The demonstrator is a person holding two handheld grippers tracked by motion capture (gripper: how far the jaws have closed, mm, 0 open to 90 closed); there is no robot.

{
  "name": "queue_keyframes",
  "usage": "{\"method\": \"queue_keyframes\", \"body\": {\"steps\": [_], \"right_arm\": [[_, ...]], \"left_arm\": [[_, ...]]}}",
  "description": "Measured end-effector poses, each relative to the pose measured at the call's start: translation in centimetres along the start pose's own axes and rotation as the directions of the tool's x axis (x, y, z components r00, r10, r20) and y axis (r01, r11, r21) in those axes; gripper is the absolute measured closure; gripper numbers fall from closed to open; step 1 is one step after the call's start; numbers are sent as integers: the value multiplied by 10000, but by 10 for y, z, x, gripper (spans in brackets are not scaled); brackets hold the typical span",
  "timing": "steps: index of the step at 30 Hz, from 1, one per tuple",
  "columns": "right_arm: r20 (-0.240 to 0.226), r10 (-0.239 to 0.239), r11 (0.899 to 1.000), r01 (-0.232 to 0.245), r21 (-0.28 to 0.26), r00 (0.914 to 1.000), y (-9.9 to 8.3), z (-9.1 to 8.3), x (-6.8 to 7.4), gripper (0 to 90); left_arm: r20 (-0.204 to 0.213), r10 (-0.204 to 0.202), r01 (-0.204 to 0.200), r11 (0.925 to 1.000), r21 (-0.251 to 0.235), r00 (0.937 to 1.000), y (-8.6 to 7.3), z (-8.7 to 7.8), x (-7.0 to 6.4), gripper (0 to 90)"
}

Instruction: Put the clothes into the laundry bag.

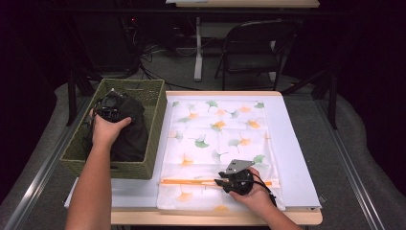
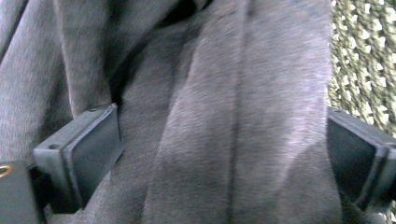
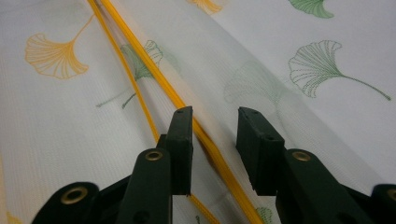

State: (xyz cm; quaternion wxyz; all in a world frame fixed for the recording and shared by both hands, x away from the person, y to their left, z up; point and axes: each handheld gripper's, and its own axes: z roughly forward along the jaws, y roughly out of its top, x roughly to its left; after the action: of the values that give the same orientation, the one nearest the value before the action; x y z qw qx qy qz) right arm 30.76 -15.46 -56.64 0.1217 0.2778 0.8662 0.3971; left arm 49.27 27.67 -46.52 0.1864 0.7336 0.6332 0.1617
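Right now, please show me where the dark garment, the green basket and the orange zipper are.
dark garment (image 2: 233,121): left gripper view, fold between the jaws.
green basket (image 1: 155,129): high view, right wall.
orange zipper (image 3: 177,100): right gripper view, strip ahead of the jaws.

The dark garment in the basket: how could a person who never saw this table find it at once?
Look at the green woven basket at the table's left edge, beside the leaf-printed white mesh bag. The dark grey garment lies bunched inside it, between the open left gripper jaws. It is the one dark, plain fabric.
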Motion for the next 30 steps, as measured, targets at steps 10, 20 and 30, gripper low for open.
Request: {"method": "queue_keyframes", "body": {"steps": [10, 20, 30], "right_arm": [[-26, 14, 10000, -14, -39, 10000, 0, 0, 0, 658], [-22, 43, 10000, -43, -39, 10000, -1, 0, 0, 649], [-18, 69, 10000, -69, -52, 10000, -1, 0, 0, 636]], "left_arm": [[537, -507, 509, 9987, -26, 9973, -7, 7, 14, 0], [1319, -438, 402, 9988, 295, 9903, -10, 16, 15, 0], [1385, -465, 404, 9981, 466, 9893, -11, 23, 12, 0]]}}
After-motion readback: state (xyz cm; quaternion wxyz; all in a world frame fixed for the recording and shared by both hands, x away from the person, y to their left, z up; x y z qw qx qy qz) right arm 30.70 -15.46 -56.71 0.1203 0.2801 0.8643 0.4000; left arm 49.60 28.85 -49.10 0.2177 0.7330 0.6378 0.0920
